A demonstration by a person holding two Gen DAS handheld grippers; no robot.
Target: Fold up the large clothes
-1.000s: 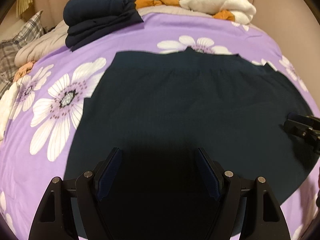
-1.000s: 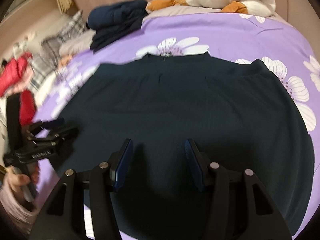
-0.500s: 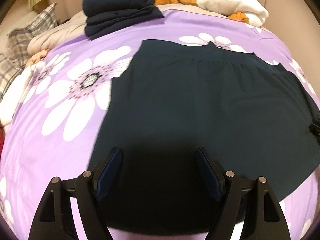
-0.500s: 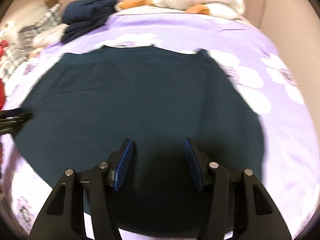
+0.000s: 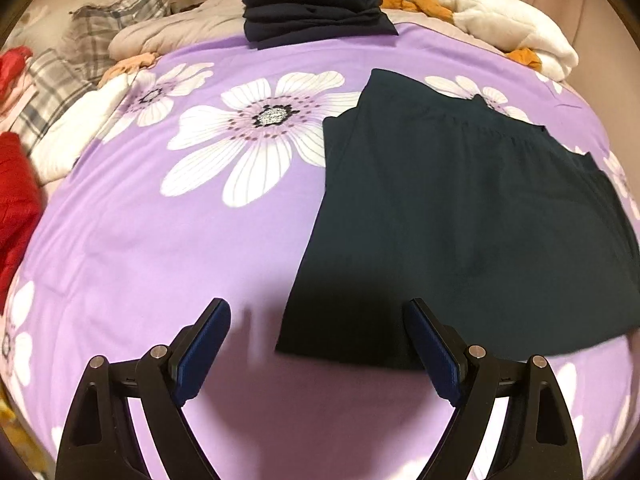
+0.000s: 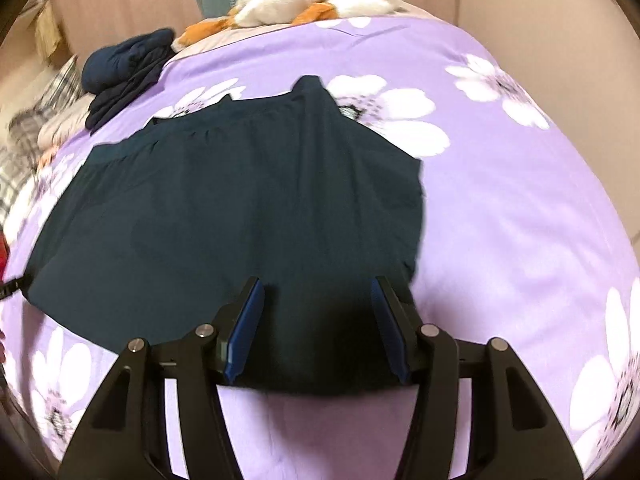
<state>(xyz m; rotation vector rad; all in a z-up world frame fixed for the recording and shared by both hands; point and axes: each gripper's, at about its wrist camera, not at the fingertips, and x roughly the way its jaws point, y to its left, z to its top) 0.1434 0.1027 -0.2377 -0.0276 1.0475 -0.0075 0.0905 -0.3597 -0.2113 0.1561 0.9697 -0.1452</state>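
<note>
A: Where is the dark garment (image 5: 472,216)?

B: Spread flat on the purple flowered bedspread (image 5: 160,248), right of centre in the left view; mid-frame in the right view.

A: And the claws?

B: The left gripper (image 5: 318,344) has just been widening, jaws apart, gripping nothing; the right gripper (image 6: 316,320) likewise, over the garment's near hem; folded dark clothes (image 5: 312,0) sit at the top.

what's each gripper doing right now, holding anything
left gripper: open, jaws just widened, holding nothing
right gripper: open above the dark garment, jaws just widened, holding nothing
</note>
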